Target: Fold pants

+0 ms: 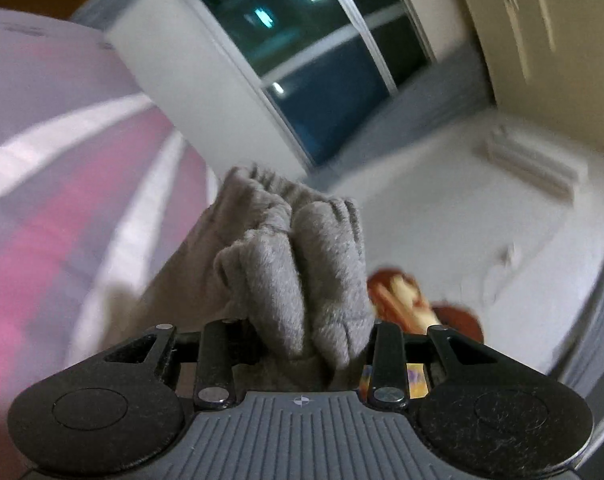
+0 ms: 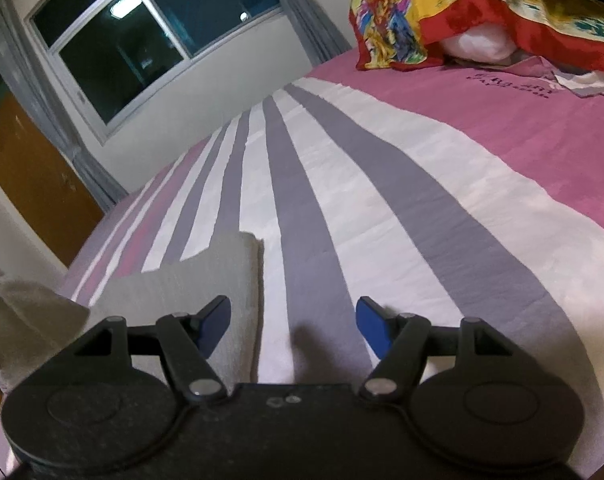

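The grey fuzzy pants (image 1: 302,264) are bunched between the fingers of my left gripper (image 1: 302,340), which is shut on them and holds them up in the air; the fingertips are hidden by the cloth. In the right wrist view a flat part of the pants (image 2: 206,280) lies on the striped bed (image 2: 381,208) at the lower left, with a raised bunch (image 2: 18,308) at the far left edge. My right gripper (image 2: 294,324) is open and empty just above the bed, its left blue finger (image 2: 212,326) over the pants' edge.
A colourful blanket over a white pillow (image 2: 473,12) lies at the head of the bed. A window (image 2: 150,28) with grey curtains is on the far wall. A wooden door (image 2: 30,176) stands left. The left view is motion-blurred.
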`<move>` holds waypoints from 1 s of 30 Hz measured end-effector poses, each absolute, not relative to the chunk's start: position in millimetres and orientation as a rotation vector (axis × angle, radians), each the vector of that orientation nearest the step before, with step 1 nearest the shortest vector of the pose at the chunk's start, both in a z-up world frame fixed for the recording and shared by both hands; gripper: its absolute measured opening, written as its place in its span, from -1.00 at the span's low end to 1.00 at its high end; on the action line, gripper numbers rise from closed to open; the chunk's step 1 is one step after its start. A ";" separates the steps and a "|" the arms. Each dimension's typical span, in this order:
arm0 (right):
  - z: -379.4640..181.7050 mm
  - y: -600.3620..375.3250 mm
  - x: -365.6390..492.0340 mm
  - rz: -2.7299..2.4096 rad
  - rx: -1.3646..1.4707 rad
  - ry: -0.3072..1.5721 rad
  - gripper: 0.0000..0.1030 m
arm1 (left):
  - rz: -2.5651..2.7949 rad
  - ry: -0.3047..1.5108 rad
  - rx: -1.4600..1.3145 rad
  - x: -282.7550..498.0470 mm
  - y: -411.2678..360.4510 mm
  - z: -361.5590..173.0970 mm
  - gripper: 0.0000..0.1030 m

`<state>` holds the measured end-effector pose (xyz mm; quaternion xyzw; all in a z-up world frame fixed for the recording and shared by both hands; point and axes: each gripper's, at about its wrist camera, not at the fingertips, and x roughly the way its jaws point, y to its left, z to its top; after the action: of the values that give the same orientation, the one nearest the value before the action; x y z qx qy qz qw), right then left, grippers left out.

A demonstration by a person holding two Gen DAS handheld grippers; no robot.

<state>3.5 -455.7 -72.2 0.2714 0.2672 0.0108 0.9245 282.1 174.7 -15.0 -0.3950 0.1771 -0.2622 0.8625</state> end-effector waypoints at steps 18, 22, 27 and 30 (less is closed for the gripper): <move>-86.5 -488.6 -3.5 0.020 0.749 0.491 0.36 | -0.801 0.712 -0.338 271.8 -73.8 -57.5 -0.30; -89.2 -490.2 -2.5 0.021 0.765 0.491 0.36 | -0.815 0.770 -0.228 257.9 -103.2 -74.1 0.48; -89.9 -491.5 -3.7 0.010 0.771 0.486 0.37 | -0.868 0.768 -0.251 250.5 -134.5 -71.8 1.00; -90.7 -494.3 -7.8 -0.010 0.784 0.474 0.37 | -0.831 0.706 -0.324 243.9 -119.2 -60.6 1.00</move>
<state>-7.8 -494.3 -90.7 0.3783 0.2290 -0.0047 0.8969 243.9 -119.2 -60.6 -0.1532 0.3341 -0.3936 0.8426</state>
